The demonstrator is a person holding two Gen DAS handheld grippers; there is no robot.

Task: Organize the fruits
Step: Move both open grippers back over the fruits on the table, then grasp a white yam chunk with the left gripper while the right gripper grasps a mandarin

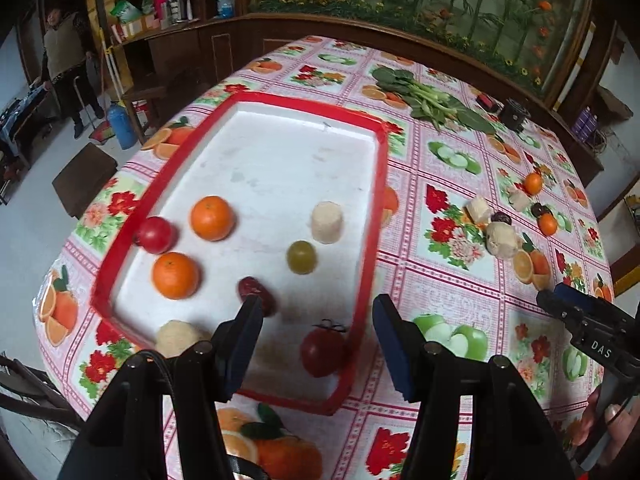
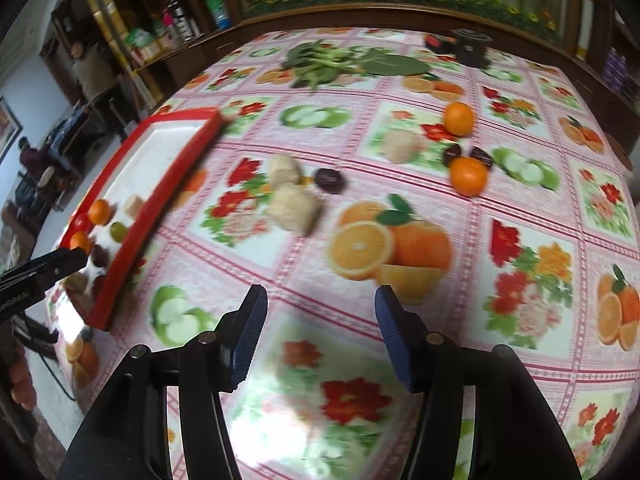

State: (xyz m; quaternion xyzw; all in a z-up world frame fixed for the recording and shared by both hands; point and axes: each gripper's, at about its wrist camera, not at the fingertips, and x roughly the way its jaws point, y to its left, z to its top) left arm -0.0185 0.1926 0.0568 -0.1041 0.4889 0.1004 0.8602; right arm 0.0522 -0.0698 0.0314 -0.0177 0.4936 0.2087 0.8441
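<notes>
A pink fruit-and-flower-print tablecloth [image 2: 360, 152] covers the table; a red-rimmed white plastic tray [image 1: 372, 208] sits at ten o'clock, dark wooden cabinets [image 1: 224, 40] at twelve. Left gripper [image 1: 318, 312] and right gripper [image 2: 320, 300] both spread, empty.

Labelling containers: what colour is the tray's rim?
Red rim, white inside; clearest in the left wrist view.

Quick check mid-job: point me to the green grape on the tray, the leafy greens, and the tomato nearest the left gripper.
green grape [image 1: 301, 256], left wrist view, centre of its skin.
leafy greens [image 1: 428, 98], left wrist view, middle of the stalks.
tomato [image 1: 322, 350], left wrist view, centre of its red body.
</notes>
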